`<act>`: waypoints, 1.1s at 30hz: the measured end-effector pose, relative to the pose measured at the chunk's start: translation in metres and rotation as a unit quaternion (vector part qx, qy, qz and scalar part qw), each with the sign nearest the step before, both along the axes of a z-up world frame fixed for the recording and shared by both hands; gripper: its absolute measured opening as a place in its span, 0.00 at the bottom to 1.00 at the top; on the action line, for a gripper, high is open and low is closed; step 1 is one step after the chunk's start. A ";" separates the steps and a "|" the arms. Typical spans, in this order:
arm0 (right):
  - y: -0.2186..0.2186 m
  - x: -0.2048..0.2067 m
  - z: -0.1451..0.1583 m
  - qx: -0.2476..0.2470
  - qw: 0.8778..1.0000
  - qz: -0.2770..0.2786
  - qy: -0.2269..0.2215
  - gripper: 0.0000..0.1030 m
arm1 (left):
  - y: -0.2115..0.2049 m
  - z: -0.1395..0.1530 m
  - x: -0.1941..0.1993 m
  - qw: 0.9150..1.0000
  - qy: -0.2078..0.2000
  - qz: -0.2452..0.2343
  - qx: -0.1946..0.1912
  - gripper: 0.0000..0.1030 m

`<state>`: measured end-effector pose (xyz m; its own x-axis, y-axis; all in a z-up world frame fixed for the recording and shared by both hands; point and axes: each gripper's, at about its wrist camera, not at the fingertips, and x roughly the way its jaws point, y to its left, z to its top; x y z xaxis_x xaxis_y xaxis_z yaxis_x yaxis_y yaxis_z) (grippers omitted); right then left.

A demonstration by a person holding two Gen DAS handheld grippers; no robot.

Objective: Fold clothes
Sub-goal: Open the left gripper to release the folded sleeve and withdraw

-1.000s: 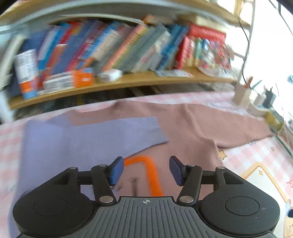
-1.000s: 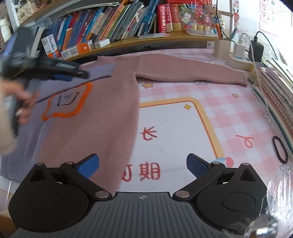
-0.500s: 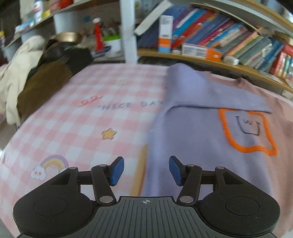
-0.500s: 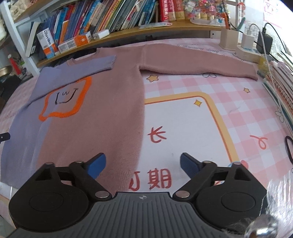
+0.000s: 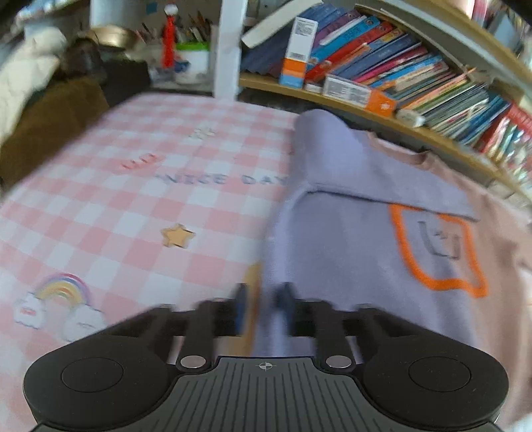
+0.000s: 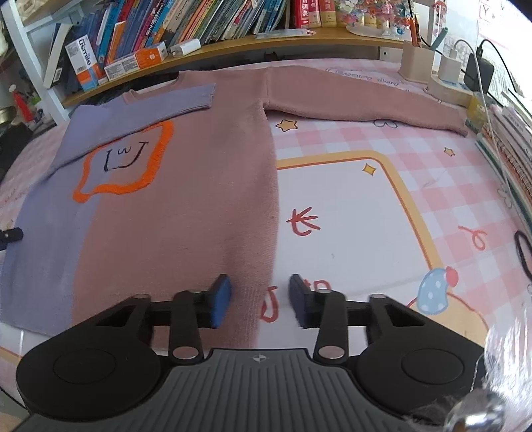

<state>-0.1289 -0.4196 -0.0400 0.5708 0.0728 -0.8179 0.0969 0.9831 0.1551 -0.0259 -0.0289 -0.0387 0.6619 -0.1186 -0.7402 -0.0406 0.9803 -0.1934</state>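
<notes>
Left claw (image 5: 261,307) pinched shut on sweater (image 6: 186,186) lilac bottom edge. Right claw (image 6: 260,300) closing, pink hem corner between fingers, pads not yet pressing.

Books (image 6: 206,23) line a shelf (image 6: 299,41) behind the checked tablecloth (image 5: 116,199).

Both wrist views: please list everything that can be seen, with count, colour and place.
sweater: one, half lilac, half dusty pink, flat on the table; lilac sleeve folded over the chest, pink sleeve stretched out
tablecloth: one, pink and white checks, under the sweater
books: many, mixed colours, shelf behind
pen holder: one, beige, far right
left gripper: black, blue pads, shut on the lilac side edge
right gripper: black, blue pads, jaws closing around the pink bottom corner
</notes>
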 end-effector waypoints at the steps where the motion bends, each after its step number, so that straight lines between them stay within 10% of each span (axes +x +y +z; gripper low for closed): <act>1: 0.002 0.000 0.000 0.002 1.000 0.002 0.000 0.18 | 0.002 0.000 -0.001 1.000 -0.004 0.002 -0.012 0.04; 6: 0.013 0.001 0.001 0.004 1.000 0.010 -0.004 0.12 | 0.024 0.005 -0.004 0.998 -0.025 0.030 -0.055 0.04; 26: 0.056 0.006 0.001 -0.008 0.998 0.056 -0.009 0.16 | 0.065 0.011 -0.009 0.998 -0.019 0.052 -0.005 0.13; 29: 0.056 0.001 0.005 -0.015 0.999 0.040 -0.014 0.44 | 0.062 0.017 -0.017 0.999 -0.020 0.046 0.010 0.25; 33: 0.056 -0.009 0.013 -0.015 0.999 0.020 -0.031 0.52 | 0.049 0.028 -0.036 0.999 -0.031 0.030 0.033 0.67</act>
<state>-0.1375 -0.3633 -0.0271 0.6180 0.0720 -0.7829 0.0489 0.9903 0.1298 -0.0623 0.0200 -0.0103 0.7115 -0.0292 -0.7020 -0.0900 0.9871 -0.1322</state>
